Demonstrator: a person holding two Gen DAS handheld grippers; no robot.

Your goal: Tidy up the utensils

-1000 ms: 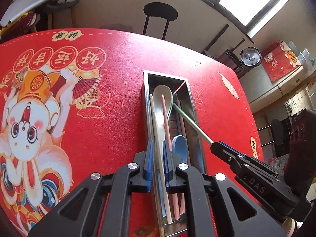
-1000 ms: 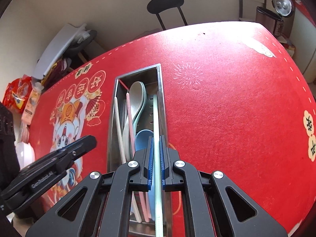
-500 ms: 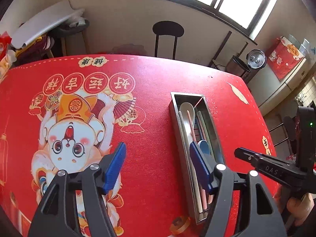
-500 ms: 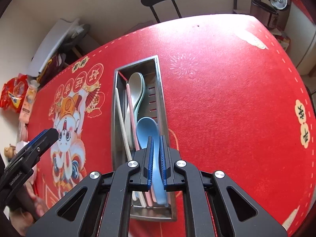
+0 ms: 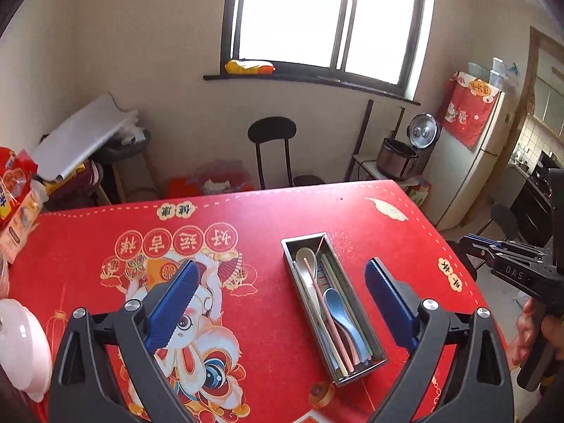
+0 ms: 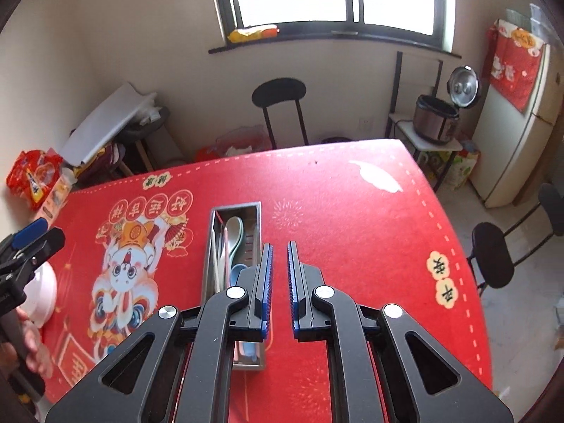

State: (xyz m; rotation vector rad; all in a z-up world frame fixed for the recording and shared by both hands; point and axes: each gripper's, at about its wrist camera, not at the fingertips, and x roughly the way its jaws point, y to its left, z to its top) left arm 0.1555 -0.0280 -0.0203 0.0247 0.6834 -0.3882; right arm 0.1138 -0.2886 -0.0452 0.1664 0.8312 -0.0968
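A steel utensil tray (image 5: 359, 373) lies lengthwise on the red printed tablecloth (image 5: 253, 232). In it lie a blue spoon (image 5: 335, 303), a pale spoon (image 5: 305, 257), a pink chopstick (image 5: 319, 292) and other sticks. My left gripper (image 5: 282, 266) hovers high above the table. Its jaws are opening wide and hold nothing. My right gripper (image 6: 280, 246) hangs above the tray (image 6: 211, 246). Its jaws are opening by a narrow gap with nothing between them. Each gripper also shows at the edge of the other's view: the right gripper (image 5: 472, 239) and the left gripper (image 6: 35, 232).
A white bowl (image 5: 17, 345) sits at the table's left edge, with snack packets (image 5: 10, 190) beyond it. A black chair (image 5: 271, 134) stands behind the table. Two more chairs (image 6: 493, 257) stand right of it. A rice cooker (image 6: 437, 120) and a fridge (image 6: 521, 112) stand at back right.
Both grippers rose and drew back from the tray. The left let go of a pale utensil and opened wide. The right released the green chopstick into the tray.
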